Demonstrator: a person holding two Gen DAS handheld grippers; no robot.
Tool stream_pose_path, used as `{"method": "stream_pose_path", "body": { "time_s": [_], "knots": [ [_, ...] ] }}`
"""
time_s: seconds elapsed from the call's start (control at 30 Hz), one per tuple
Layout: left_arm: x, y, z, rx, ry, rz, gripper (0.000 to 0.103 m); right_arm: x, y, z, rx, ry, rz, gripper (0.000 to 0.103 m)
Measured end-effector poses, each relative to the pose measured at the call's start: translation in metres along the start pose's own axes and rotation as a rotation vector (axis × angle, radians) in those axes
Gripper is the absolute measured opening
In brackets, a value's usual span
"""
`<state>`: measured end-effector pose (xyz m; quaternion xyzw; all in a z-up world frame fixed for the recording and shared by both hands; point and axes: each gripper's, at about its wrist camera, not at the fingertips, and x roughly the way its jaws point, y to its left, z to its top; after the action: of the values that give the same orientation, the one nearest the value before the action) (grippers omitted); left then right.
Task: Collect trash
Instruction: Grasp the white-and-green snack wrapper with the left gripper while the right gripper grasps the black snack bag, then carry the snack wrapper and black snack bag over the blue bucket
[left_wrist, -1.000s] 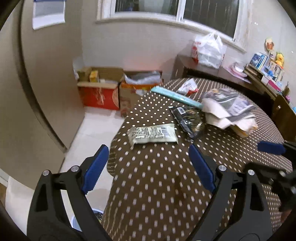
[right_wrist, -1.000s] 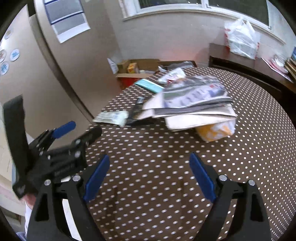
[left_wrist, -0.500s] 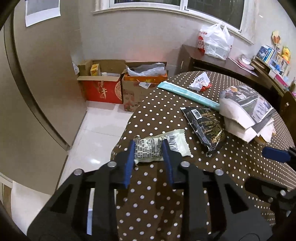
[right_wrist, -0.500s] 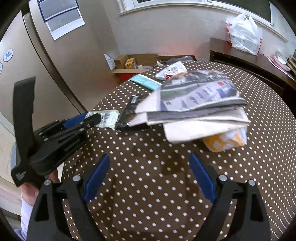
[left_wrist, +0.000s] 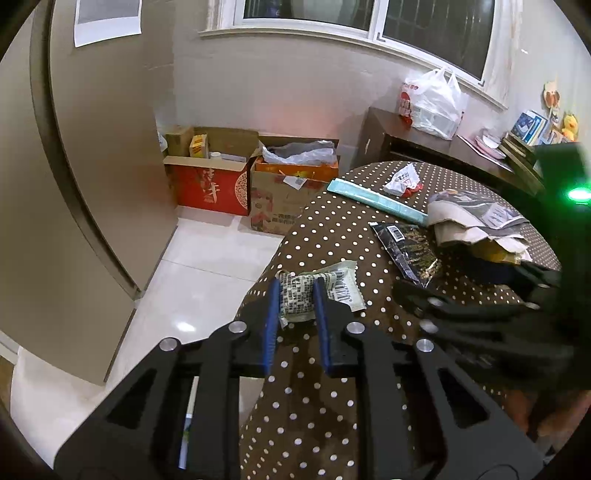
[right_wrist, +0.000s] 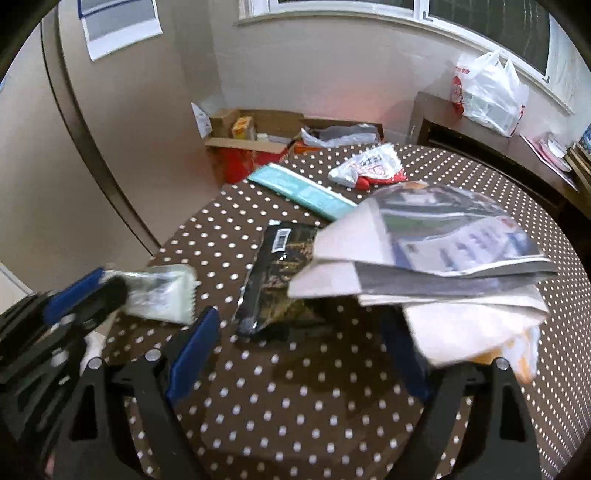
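Brown polka-dot cloth covered the round table (left_wrist: 332, 229), with litter spread toward its near edge. Having just been closing, the left gripper (left_wrist: 295, 291) pinched the pale checked snack wrapper (left_wrist: 334, 286) at the rim, squeezing its middle so it could probably lift clear. The right gripper (right_wrist: 299, 350), jaws just narrowing but with nothing pressed between them, stood before the black foil packet (right_wrist: 275, 280) and the newspaper stack (right_wrist: 443, 251), likely its next pick. Further back lay a teal strip (right_wrist: 303, 192) and a crumpled white-and-red wrapper (right_wrist: 369, 166).
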<state>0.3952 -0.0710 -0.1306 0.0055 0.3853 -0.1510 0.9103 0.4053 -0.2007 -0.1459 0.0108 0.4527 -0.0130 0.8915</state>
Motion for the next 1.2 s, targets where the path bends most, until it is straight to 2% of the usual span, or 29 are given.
{"method": "stream_pose_path", "body": {
  "time_s": [0.03, 0.17, 0.27, 0.5, 0.73, 1.03, 1.2],
  "knots": [
    [-0.002, -0.001, -0.001, 0.004, -0.003, 0.004, 0.019, -0.002, 0.000, 0.000, -0.008, -0.013, 0.009, 0.054],
    [-0.009, -0.004, -0.004, 0.025, -0.017, 0.004, 0.018, -0.010, -0.008, -0.007, 0.013, 0.003, 0.048, 0.037],
    [-0.013, -0.009, -0.007, 0.035, -0.023, 0.002, 0.018, -0.019, -0.016, -0.015, 0.051, 0.019, 0.098, 0.037],
    [-0.032, -0.011, -0.016, 0.030, -0.034, 0.000, 0.018, -0.047, -0.011, -0.041, 0.036, 0.005, 0.084, 0.037],
    [-0.062, -0.006, -0.027, 0.005, -0.052, 0.016, 0.018, -0.072, 0.002, -0.058, 0.015, -0.011, 0.124, 0.037],
    [-0.103, 0.025, -0.057, -0.061, -0.070, 0.085, 0.018, -0.108, 0.052, -0.076, -0.057, -0.038, 0.208, 0.037],
    [-0.121, 0.055, -0.077, -0.099, -0.059, 0.170, 0.018, -0.120, 0.092, -0.088, -0.120, -0.028, 0.256, 0.037]
  ]
}}
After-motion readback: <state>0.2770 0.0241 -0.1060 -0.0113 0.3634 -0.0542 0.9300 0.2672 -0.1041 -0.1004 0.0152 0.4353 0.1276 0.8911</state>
